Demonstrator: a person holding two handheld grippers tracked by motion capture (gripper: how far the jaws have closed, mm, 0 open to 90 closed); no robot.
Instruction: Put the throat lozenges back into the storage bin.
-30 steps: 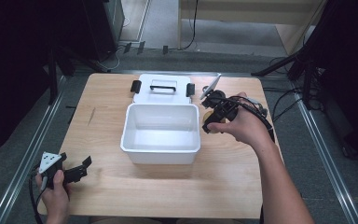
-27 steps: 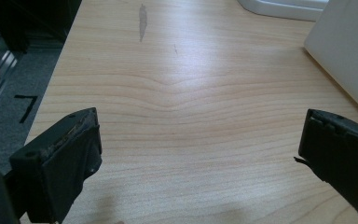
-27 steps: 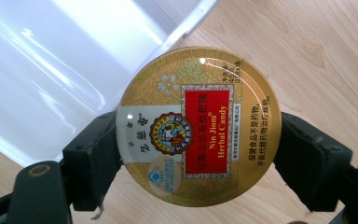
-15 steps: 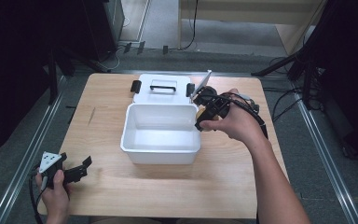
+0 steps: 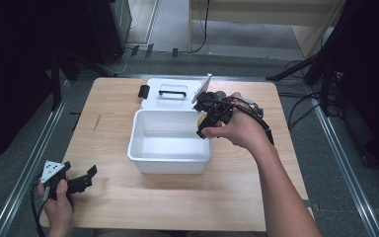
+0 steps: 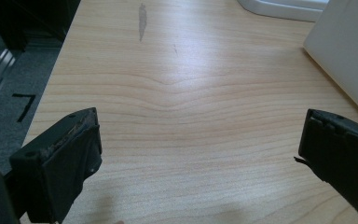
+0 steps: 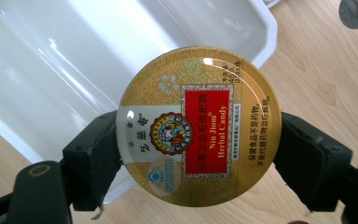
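Observation:
A round gold candy tin [image 7: 198, 126] with a red label is clamped between the jaws of my right gripper [image 7: 198, 154], held over the right rim of the white plastic bin [image 7: 74, 56]. From above, that right gripper [image 5: 208, 118] hovers at the bin's [image 5: 170, 155] right far corner, and a bit of the yellow tin [image 5: 203, 120] peeks out under it. My left gripper [image 5: 81, 180] rests at the table's near left corner, open, with bare wood between its jaws [image 6: 196, 154].
The bin's white lid [image 5: 170, 91] with its handle lies flat behind the bin, with a black clip [image 5: 143, 91] at its left. The wooden table [image 5: 103, 128] has bare room left of the bin. Dark floor and metal rails surround it.
My right gripper has carried the tin leftward and slightly nearer, from beside the bin to above its right far corner. The left gripper has stayed put.

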